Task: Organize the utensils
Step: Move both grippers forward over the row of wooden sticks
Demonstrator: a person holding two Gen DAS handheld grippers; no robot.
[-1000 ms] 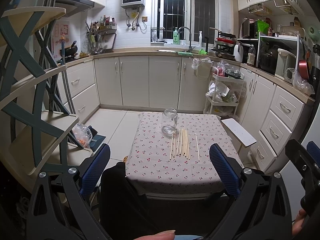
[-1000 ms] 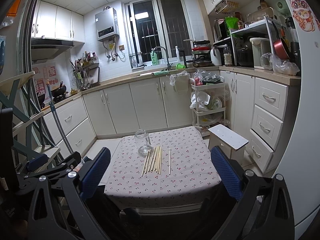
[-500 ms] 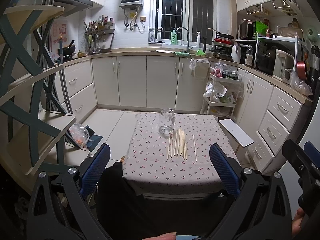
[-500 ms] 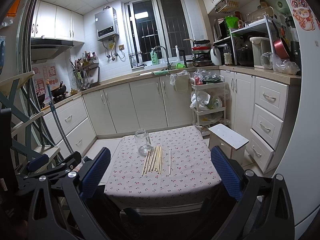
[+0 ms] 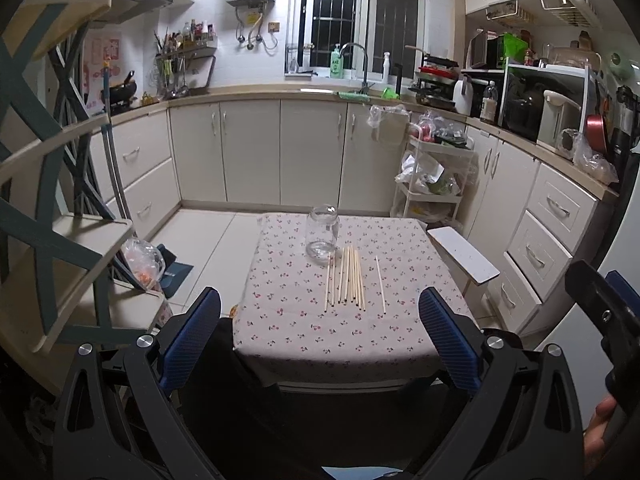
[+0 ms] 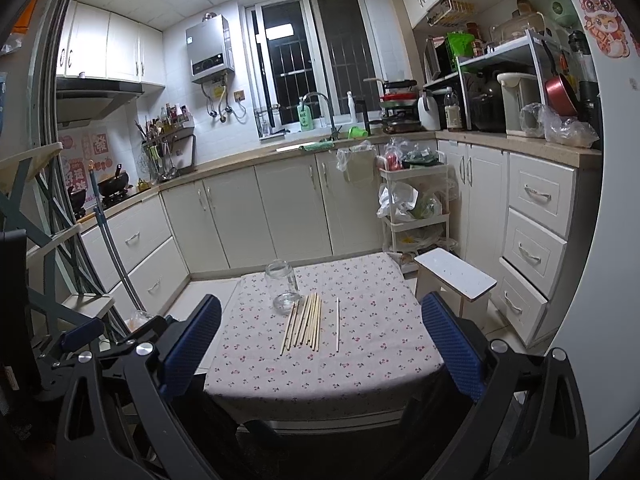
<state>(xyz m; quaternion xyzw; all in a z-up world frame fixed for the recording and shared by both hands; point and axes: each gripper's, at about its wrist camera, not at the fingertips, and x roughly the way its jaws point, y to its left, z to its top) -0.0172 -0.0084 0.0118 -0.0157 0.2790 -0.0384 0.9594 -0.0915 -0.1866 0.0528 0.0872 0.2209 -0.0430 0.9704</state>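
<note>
Start of utensil sorting: nothing picked up, nothing yet in the jar.

Centre of frame: small table (image 5: 280,332) under a floral cloth, standing on the kitchen floor well short of the cabinets. On the cloth, near the far edge: clear glass jar (image 5: 322,235), upright, lidless, empty. Just beside its base, toward the camera: loose row of pale wooden chopsticks (image 5: 347,280), lying flat and roughly parallel, one stick (image 5: 380,284) set apart to the right. Lower edge of each wrist view: left gripper (image 5: 319,340) and right gripper (image 6: 320,344), jaws spread wide, holding nothing, well apart from the table. Judged remaining: every stick to be gathered and stood in the jar.
</note>
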